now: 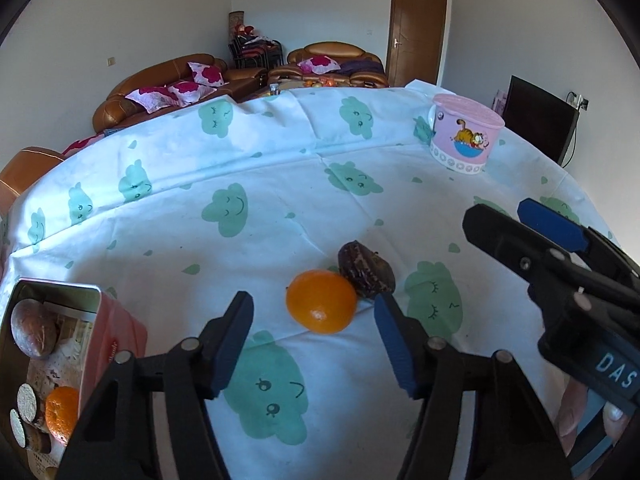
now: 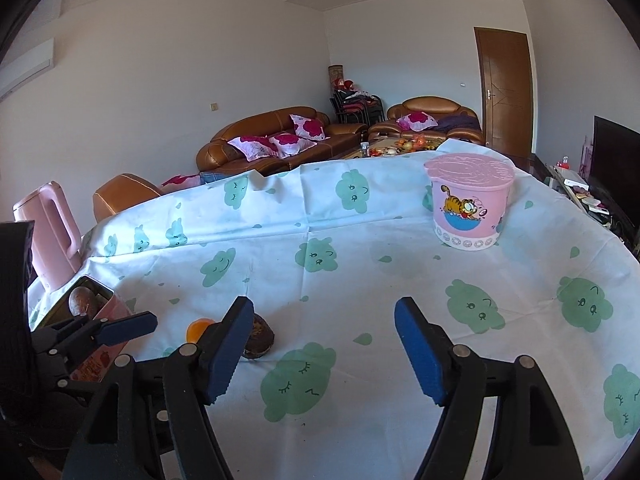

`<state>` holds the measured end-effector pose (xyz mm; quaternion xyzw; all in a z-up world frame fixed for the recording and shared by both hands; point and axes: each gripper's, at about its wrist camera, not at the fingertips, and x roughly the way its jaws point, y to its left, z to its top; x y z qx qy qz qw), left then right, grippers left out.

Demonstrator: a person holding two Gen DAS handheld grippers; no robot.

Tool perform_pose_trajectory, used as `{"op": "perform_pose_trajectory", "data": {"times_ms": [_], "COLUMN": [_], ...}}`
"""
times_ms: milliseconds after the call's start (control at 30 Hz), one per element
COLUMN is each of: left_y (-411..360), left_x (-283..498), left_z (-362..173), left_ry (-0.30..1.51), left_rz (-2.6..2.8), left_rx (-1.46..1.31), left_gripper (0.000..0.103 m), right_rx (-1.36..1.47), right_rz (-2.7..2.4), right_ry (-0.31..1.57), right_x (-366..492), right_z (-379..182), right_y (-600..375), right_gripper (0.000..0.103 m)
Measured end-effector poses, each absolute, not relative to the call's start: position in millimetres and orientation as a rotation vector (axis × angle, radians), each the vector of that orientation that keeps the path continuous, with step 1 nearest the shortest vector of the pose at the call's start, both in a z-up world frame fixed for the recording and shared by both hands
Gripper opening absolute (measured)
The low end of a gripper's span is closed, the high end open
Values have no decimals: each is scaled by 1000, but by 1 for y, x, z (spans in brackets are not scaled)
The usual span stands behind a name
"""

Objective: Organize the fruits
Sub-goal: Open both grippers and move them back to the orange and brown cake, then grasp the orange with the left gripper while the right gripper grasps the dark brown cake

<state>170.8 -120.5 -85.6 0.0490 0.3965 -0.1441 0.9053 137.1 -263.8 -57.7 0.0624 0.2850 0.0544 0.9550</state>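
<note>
An orange (image 1: pixel 321 301) lies on the cloud-print tablecloth, touching a dark brown wrinkled fruit (image 1: pixel 366 275) behind it. My left gripper (image 1: pixel 313 301) stands open around the orange; a gap shows on both sides between the blue pads and the peel. At lower left an open pink tin (image 1: pixel 60 286) holds a brown fruit, another orange and some cut pieces. My right gripper (image 2: pixel 324 306) is open and empty over bare cloth, right of the fruits. In the right wrist view the dark fruit (image 2: pixel 260 338) and orange (image 2: pixel 198 328) sit partly behind its left finger.
A pink lidded bucket (image 1: pixel 464 136) with a cartoon cat stands at the table's far right. A pink jug (image 2: pixel 48 232) stands at the left edge beyond the tin (image 2: pixel 106 300). Sofas, a door and a dark screen lie past the table. A person's fingers (image 1: pixel 572 412) hold the right gripper.
</note>
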Motion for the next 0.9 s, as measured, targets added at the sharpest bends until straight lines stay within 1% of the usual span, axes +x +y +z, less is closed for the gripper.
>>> {"op": "perform_pose_trajectory", "data": {"times_ms": [33, 67, 100, 433, 767, 800, 833, 900], "left_y": [-120, -119, -117, -93, -71, -69, -67, -68], "left_x": [174, 176, 178, 179, 184, 185, 187, 187], "left_z": [-88, -91, -93, -88, -89, -90, -92, -92], "left_ry": [834, 849, 860, 823, 832, 838, 846, 851], "left_rz": [-303, -319, -329, -274, -222, -219, -219, -221], "left_rx": [99, 89, 77, 40, -30, -41, -52, -53], "left_gripper": [52, 42, 41, 40, 40, 40, 40, 40], "right_rx": [127, 126, 123, 81, 65, 72, 80, 86], "right_rz": [112, 115, 117, 172, 236, 243, 251, 261], "right_ry": [578, 578, 581, 626, 736, 754, 767, 795], "right_x": [137, 137, 137, 151, 181, 184, 186, 191], "right_z": [-58, -58, -58, -62, -75, -78, -80, -84], "right_y": [-264, -263, -262, -246, -223, -223, -222, -222], "right_gripper": [77, 77, 78, 78, 78, 76, 71, 67]}}
